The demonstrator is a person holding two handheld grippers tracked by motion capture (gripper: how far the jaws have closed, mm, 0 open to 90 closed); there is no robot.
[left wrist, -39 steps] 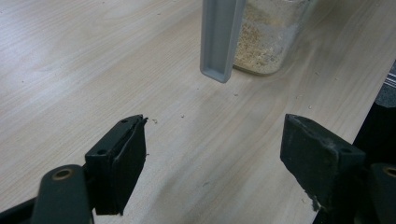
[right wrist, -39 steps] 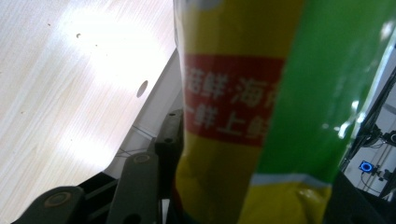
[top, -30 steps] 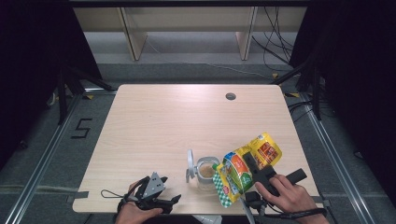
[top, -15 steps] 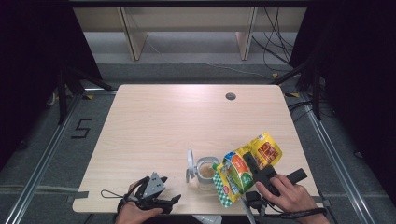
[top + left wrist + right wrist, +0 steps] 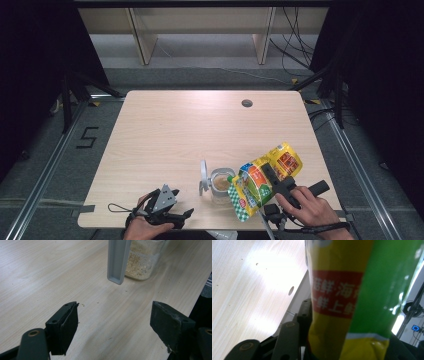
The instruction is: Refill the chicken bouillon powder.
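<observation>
The bag (image 5: 262, 182), yellow and green with a red label, was tilted over the open jar (image 5: 220, 183) near the table's (image 5: 190, 130) front edge, its lower checked end beside the jar's rim. In the high view the right gripper (image 5: 272, 177) pinched the bag across its middle, with the person's right hand (image 5: 307, 205) behind it at the table's front right. In the right gripper view the bag (image 5: 352, 297) stood between the black jaws, pressed against the one visible on the left, its red band bearing white characters.

The jar held a pale, crumbly powder (image 5: 141, 261) partway up its clear wall. A grey lid (image 5: 203, 176) stood on edge just left of the jar; in the left gripper view it (image 5: 117, 260) hung in front of the glass.

The left gripper (image 5: 162, 207) lay low at the table's front edge, left of the jar and apart from it, held by the left hand (image 5: 142, 227). In its own view the jaws were spread wide over bare wood, with nothing between them and a few crumbs (image 5: 81, 305) scattered on the surface.
</observation>
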